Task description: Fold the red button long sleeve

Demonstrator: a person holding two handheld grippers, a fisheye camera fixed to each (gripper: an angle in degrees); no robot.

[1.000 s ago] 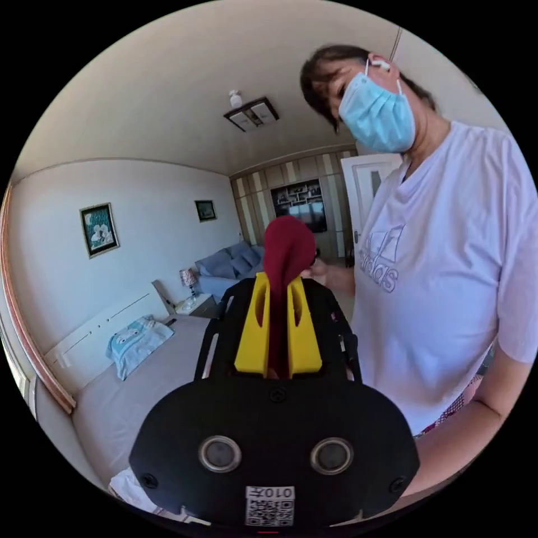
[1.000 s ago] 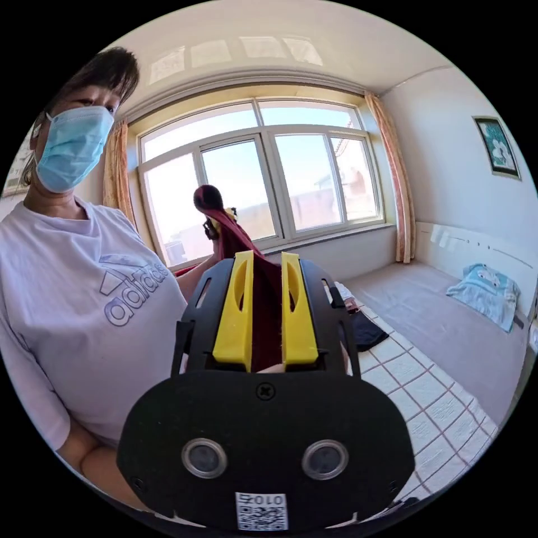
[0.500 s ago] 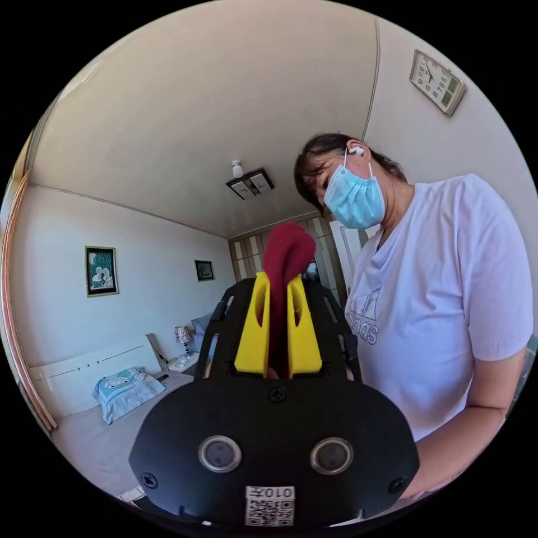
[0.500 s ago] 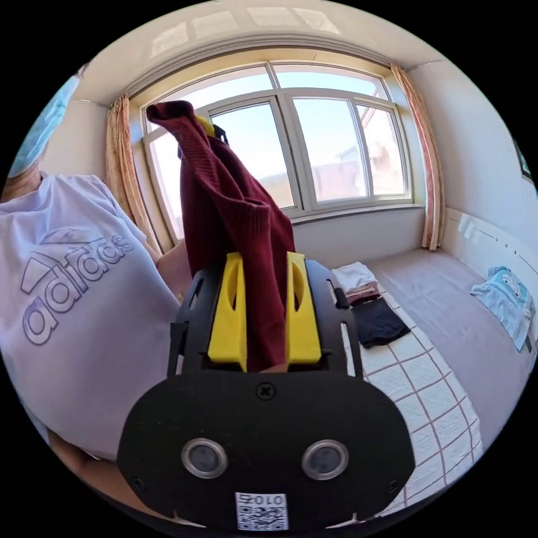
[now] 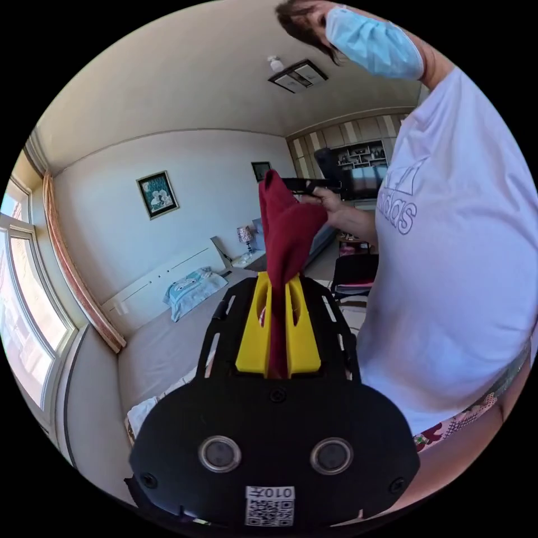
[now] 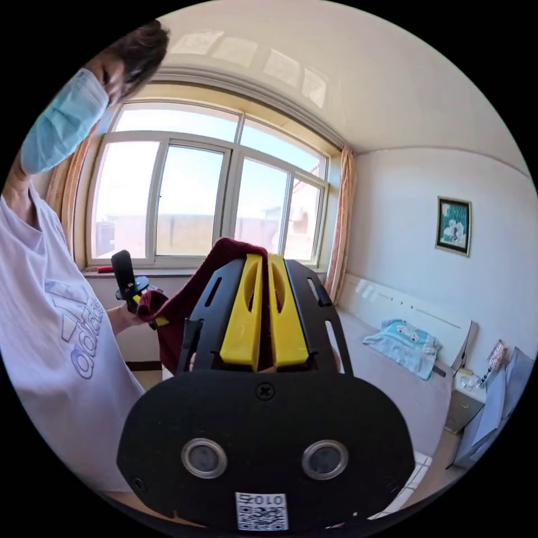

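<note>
The dark red knitted garment [image 5: 286, 230] is soft, matt cloth — a fine ribbed knit where it bunches beside the window [image 6: 185, 314]. The left gripper [image 5: 277, 283] and the right gripper [image 6: 259, 263] each have smooth yellow plastic jaws with a slight sheen, set in a matt black plastic body. The person's white T-shirt [image 5: 459, 252] is thin, smooth cloth. The grey bed cover [image 6: 403, 386] looks flat and matt — the white window frame [image 6: 230, 193] glossy.
</note>
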